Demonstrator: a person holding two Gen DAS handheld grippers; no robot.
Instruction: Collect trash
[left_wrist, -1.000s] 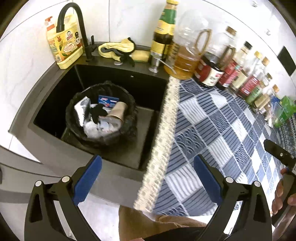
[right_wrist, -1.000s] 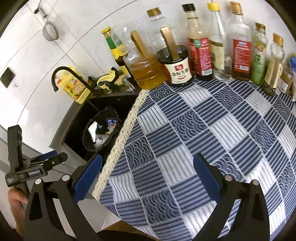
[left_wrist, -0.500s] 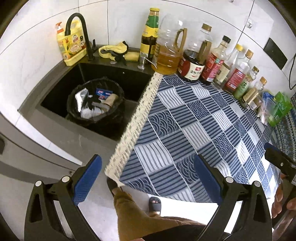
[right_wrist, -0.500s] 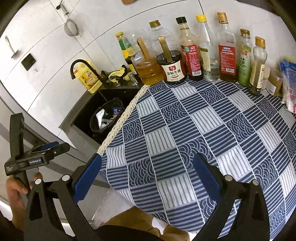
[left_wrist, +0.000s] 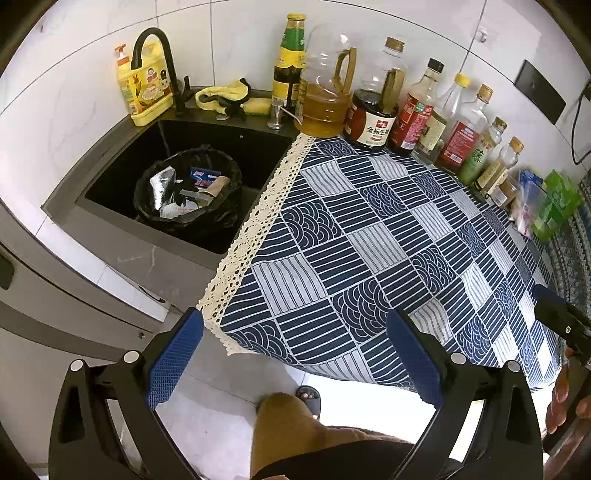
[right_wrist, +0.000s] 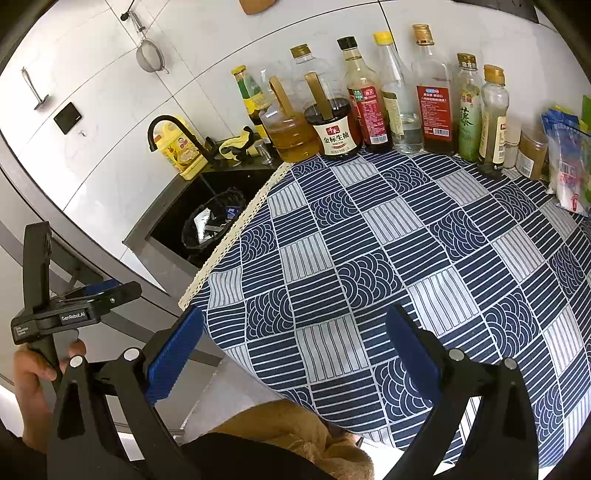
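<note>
Black left tongs (left_wrist: 293, 354) with blue ribbed pads (left_wrist: 173, 363), silver pivot screws, matching right tongs (right_wrist: 293, 350), white "GenRobot.AI" lettering on the left one, tan trousers (left_wrist: 284, 428), dark sandal (left_wrist: 309, 398)

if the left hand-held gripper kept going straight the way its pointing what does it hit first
Most likely the blue patterned tablecloth near its front edge: the open left hand-held gripper looks straight onto it, with nothing in between. Depth is hard to judge through the fisheye.

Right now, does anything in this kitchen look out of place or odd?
Yes. A black-lined trash bin, full of wrappers, stands inside the sink under the faucet, an unusual place for a bin. Nothing looks spilled or damaged.
</note>
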